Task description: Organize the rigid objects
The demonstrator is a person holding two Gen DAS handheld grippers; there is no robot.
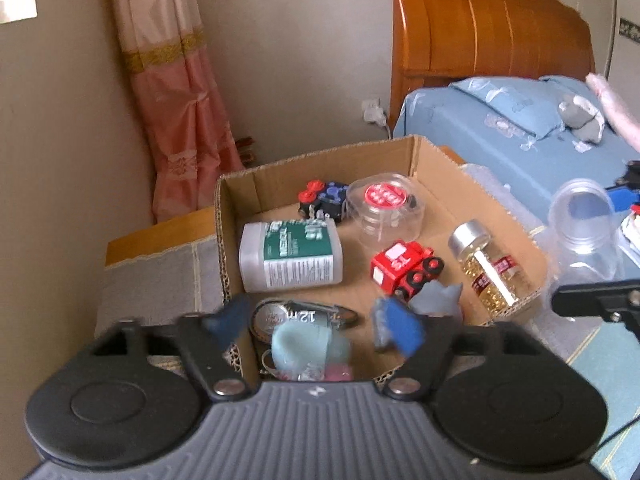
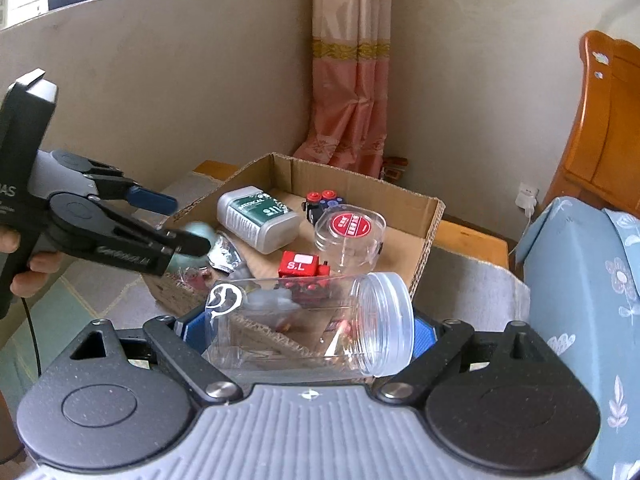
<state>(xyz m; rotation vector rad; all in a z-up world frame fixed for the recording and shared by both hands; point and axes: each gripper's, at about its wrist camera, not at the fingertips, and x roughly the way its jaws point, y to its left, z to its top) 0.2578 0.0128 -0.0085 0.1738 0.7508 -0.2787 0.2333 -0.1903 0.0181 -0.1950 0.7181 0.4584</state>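
Left tool (image 1: pixel 316 324): jaws spread wide, blue pads apart, nothing clamped between them, pointing obliquely down. Same tool in right wrist view (image 2: pixel 188 222), black fingers parted, person's hand (image 2: pixel 24 264) wrapped round its handle at left edge. Right tool (image 2: pixel 308 328): jaws wide, blue pads pressed on clear jar (image 2: pixel 312 320) lying sideways between them, tilted down.

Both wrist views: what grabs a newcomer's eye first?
The clear jar, lying sideways across the right gripper with its open mouth to the right. Behind it, the cardboard box on the table holds a red toy truck, a white bottle and a gold-filled jar. The left gripper hangs open over the box's near end.
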